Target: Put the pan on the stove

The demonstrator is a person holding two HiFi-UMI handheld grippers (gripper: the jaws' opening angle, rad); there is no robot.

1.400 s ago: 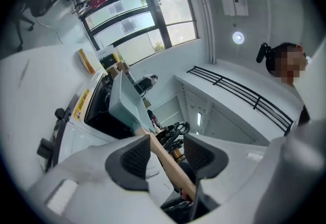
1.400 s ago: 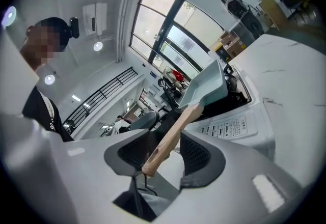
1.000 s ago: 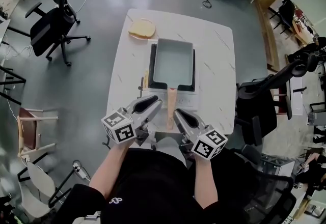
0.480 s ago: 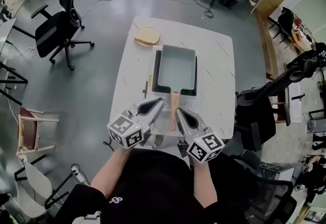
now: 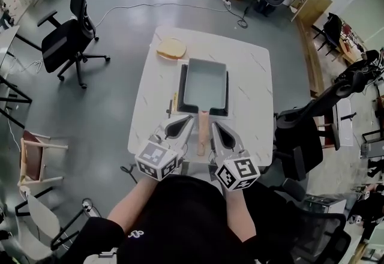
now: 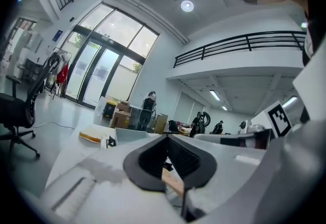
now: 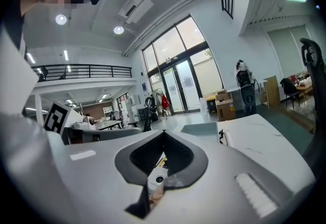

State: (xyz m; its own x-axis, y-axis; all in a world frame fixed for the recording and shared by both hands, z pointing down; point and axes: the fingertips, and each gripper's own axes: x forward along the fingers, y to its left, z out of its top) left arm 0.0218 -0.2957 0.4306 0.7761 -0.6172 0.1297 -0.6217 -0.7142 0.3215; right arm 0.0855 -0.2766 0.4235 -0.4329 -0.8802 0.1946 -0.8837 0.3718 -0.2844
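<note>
head view: the rectangular pan (image 5: 204, 83) sits on the black stove (image 5: 180, 86) at mid-table (image 5: 252, 95), with its wooden handle (image 5: 203, 131) pointing to 6 o'clock. a bread slice (image 5: 171, 48) lies at 11 o'clock of the pan, apart from it. the left gripper (image 5: 179, 126) is at 7 o'clock of the handle end and the right gripper (image 5: 220, 134) at 5 o'clock. both are close beside the handle; contact cannot be told. placement is judged complete.

left gripper view: the claw (image 6: 167, 139) is pressed together and pinches nothing. the pan (image 6: 125, 135) and bread slice (image 6: 93, 134) are at 9 o'clock of the tips.

right gripper view: the claw (image 7: 163, 134) is pressed together and empty. the pan (image 7: 201, 129) is at 3 o'clock.

risk: the handle juts out between both grippers. a sideways swing on withdrawal could strike it and skew or drag the pan off the stove.
</note>
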